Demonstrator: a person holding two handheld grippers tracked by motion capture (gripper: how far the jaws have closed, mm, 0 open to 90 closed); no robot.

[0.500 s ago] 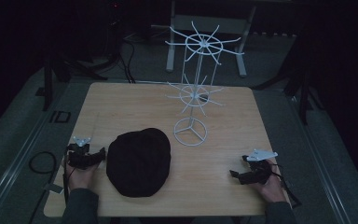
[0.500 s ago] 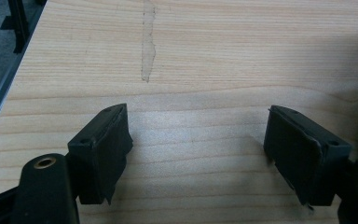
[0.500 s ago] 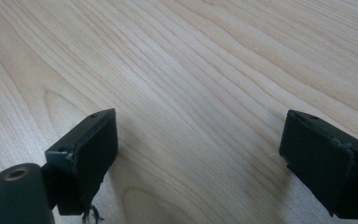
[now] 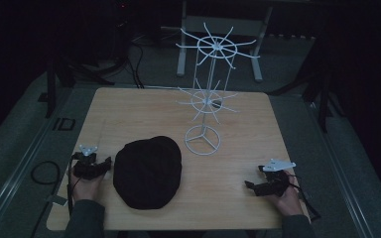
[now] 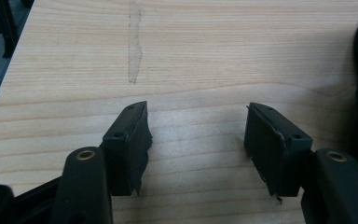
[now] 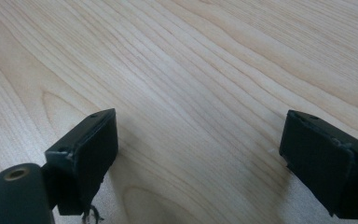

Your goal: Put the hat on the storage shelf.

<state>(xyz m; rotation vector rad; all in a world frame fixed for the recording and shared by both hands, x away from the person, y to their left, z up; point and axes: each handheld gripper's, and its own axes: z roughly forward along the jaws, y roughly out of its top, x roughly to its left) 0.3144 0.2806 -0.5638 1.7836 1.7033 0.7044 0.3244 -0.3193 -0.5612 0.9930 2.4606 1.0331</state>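
Matt pale wood-grain table point(image 4: 129, 109), white wire rack point(image 4: 203, 99), black cloth hat point(image 4: 148, 171)

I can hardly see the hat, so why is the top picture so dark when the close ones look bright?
High view: dim room, so the black hat loses detail against the table. Left gripper view and right gripper view: bright, wood grain sharp, nearest jaw parts slightly soft.

A light wooden table point(image 4: 129, 109) with rounded corners stands on grey flooring. A black cap point(image 4: 148, 171) lies flat on its near half, left of the middle. Just beyond it, to the right, a white wire display stand point(image 4: 203, 140) rests on its ring base, upright. A pale streak point(image 5: 134, 49) marks the wood near the left edge.
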